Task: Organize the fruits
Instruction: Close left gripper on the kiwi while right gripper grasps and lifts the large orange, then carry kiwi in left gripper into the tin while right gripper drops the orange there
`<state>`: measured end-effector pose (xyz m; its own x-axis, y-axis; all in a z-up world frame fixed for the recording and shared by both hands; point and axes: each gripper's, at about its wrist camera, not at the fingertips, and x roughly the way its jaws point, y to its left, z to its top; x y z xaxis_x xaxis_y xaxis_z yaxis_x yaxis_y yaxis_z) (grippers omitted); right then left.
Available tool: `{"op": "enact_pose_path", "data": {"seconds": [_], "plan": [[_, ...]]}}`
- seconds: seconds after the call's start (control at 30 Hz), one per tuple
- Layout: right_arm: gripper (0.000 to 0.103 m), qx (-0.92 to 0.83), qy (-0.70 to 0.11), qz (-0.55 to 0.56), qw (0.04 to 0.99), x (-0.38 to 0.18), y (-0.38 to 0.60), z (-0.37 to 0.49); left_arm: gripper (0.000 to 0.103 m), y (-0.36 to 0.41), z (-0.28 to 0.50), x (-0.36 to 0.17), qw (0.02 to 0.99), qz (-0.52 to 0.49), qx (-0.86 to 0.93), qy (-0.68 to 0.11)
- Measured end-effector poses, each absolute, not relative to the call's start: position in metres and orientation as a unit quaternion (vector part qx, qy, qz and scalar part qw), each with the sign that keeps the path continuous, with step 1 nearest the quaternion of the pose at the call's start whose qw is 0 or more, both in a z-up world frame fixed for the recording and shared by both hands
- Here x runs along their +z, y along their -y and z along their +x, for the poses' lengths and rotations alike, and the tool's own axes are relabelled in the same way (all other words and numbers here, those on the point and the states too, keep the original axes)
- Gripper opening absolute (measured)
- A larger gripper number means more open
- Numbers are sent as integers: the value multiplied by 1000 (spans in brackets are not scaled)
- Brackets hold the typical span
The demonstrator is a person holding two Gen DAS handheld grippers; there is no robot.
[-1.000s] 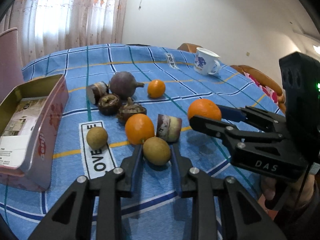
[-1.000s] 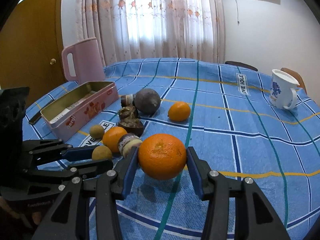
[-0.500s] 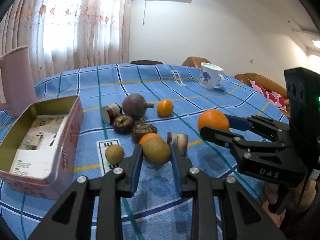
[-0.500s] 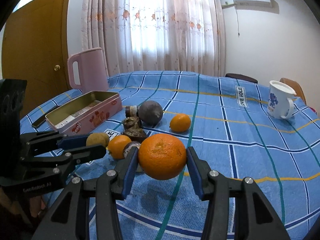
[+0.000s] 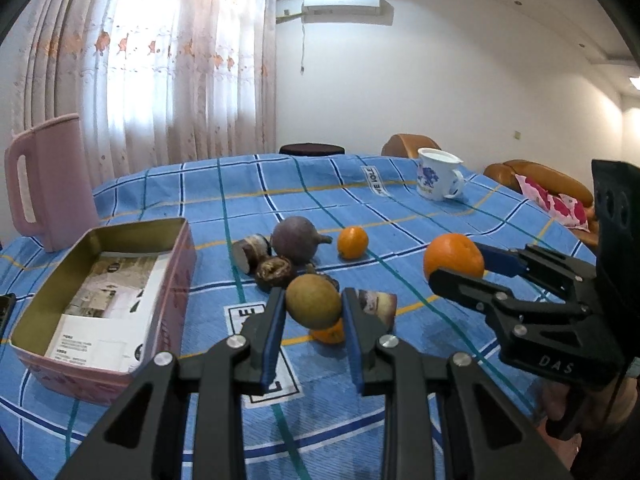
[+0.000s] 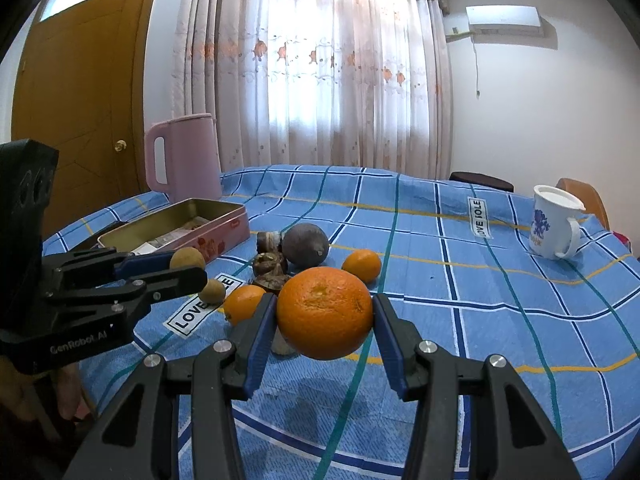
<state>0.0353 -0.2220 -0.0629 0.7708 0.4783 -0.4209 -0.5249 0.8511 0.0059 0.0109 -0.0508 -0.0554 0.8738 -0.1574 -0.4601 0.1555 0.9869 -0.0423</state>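
Left wrist view first: left gripper (image 5: 313, 312) clamped on a brown-green round fruit (image 5: 313, 306), lifted clear of the blue checked tablecloth (image 5: 400, 208). Just behind and below it, a sliver of orange (image 5: 330, 334) and a cut purple-rimmed piece (image 5: 376, 306). Farther back, a dark round fruit (image 5: 296, 240) with a small orange (image 5: 352, 242) to its right. At left, an open pink tin (image 5: 176, 276); beyond it, a pink jug (image 5: 48, 184). At right, right gripper (image 5: 456, 270) closed around a big orange (image 5: 454, 258); far right, a white mug (image 5: 438, 180). Over to the right wrist view: right gripper (image 6: 325, 314) squeezing the big orange (image 6: 325, 314) on both sides, held above the tablecloth (image 6: 460, 260). At left, left gripper (image 6: 188, 266) pinching the brown-green round fruit (image 6: 187, 258), with a second small brown fruit (image 6: 212, 292) on the cloth just beneath. Pink tin (image 6: 224, 236) far left, mug (image 6: 554, 222) far right.
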Motion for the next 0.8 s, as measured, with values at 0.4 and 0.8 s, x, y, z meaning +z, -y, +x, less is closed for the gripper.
{"op": "enact_pose_path", "data": {"seconds": [0.4, 0.8], "plan": [[50, 263, -178, -57, 947, -61, 225, 26, 29, 49, 4, -48, 976, 14, -59, -210], [50, 271, -183, -67, 943, -46, 211, 34, 29, 26, 5, -32, 979, 13, -32, -199]]}}
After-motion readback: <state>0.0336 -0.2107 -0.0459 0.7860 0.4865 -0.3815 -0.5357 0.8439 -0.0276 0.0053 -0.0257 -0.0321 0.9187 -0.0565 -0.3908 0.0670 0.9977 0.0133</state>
